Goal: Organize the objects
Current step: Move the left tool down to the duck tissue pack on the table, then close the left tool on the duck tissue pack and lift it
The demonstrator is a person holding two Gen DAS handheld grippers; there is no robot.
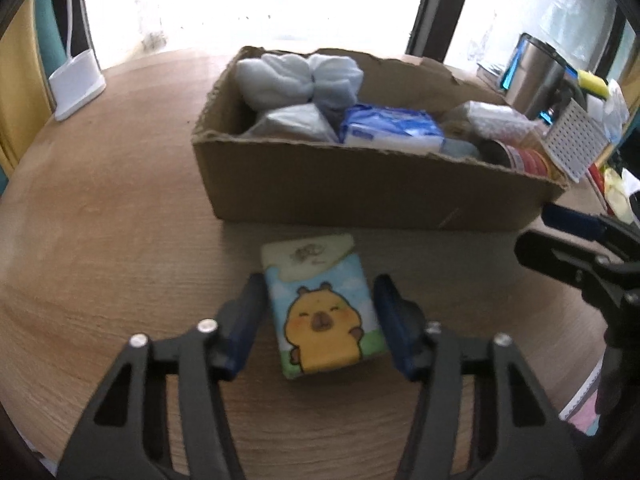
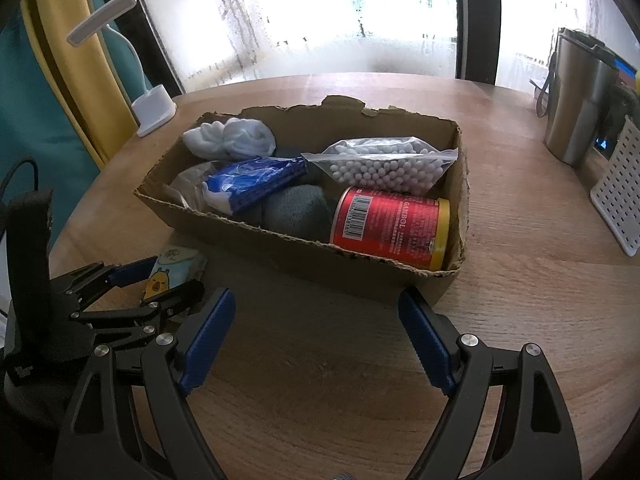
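Note:
A tissue pack (image 1: 326, 306) with a yellow cartoon capybara lies flat on the wooden table, just in front of a cardboard box (image 1: 360, 188). My left gripper (image 1: 320, 300) is open, its blue fingers on either side of the pack and close to its edges. The pack (image 2: 168, 272) and the left gripper (image 2: 154, 280) also show in the right wrist view. My right gripper (image 2: 316, 312) is open and empty, in front of the box (image 2: 304, 252). The box holds rolled socks (image 2: 236, 140), a blue pack (image 2: 256, 184), a bag of white beads (image 2: 384, 168) and a red can (image 2: 392, 224).
A white desk lamp base (image 2: 154, 110) stands at the back left. A steel tumbler (image 2: 576, 100) and a white perforated rack (image 2: 620, 188) stand to the right of the box. A window runs behind the round table (image 2: 520, 280).

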